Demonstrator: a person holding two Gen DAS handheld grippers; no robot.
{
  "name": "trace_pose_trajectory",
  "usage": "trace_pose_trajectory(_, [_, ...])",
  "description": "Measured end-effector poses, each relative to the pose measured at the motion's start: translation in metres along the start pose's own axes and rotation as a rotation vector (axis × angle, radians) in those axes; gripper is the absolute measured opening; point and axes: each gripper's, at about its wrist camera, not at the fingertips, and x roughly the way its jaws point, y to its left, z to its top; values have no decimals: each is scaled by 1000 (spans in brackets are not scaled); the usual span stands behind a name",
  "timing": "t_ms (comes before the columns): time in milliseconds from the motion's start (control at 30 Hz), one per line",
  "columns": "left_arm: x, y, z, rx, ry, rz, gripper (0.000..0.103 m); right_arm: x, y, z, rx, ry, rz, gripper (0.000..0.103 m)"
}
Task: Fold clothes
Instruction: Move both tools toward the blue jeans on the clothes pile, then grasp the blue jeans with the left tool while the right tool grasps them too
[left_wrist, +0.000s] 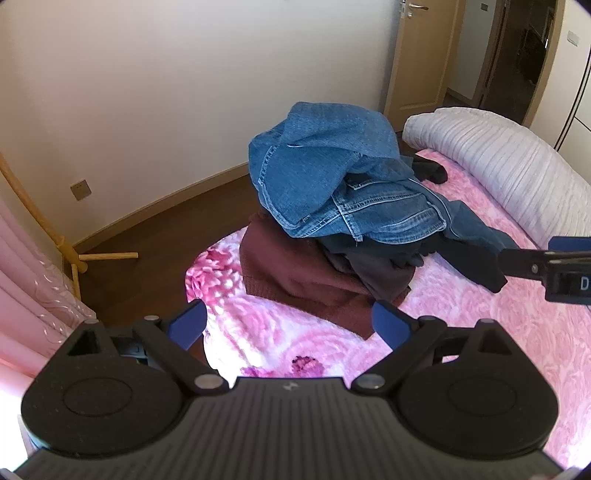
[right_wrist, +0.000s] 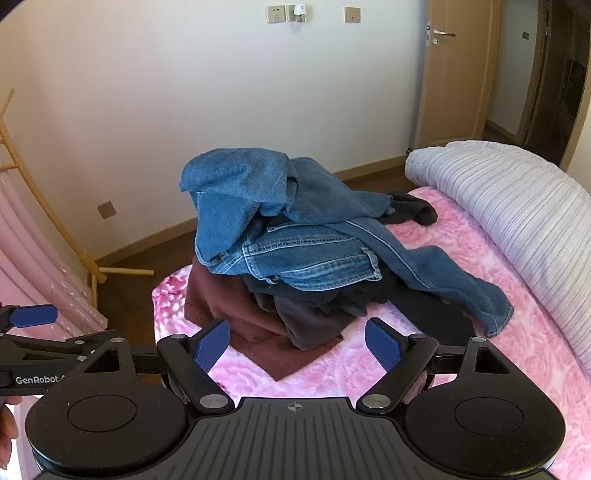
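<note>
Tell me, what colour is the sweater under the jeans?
Dark maroon sweater, clearest in the left wrist view.

blue denim jeans (right_wrist: 295, 236); maroon sweater (right_wrist: 221, 306); pink floral bedspread (right_wrist: 461, 369)

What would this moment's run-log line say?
stage: pre-grasp | left gripper: open, empty | right gripper: open, empty | jeans: unfolded atop clothes pile | pile: on pink bedspread

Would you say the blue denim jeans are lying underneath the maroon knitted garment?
No, the blue denim jeans sit on top of the pile, with the maroon knitted garment at its bottom.
</note>
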Motion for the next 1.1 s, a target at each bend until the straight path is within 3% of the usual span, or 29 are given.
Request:
trace_pose_trajectory(133, [-6, -8, -3, 58, -13, 43, 95, -1, -3, -2, 7, -2, 9, 84])
trace_pose_trajectory(500, [-11, -19, -12, 73, 12, 65, 94, -6, -20, -14, -9, -10, 24, 84])
trace_pose_trajectory(600, [-9, -21, -11, 116, -2, 79, 94, -8, -26, -18, -16, -15, 27, 84])
trace_pose_trajectory(800, [23, -18, 11, 279, -93, 70, 94, 3, -35, -21, -86, -41, 10, 84])
trace_pose_trajectory(1000, [93, -15, 64, 582, -200, 3, 94, 39, -30, 2, -260, -63, -50, 84])
trace_pose_trajectory(1100, [131, -9, 89, 757, -251, -52, 94, 67, -16, 21, -409, -71, -67, 84])
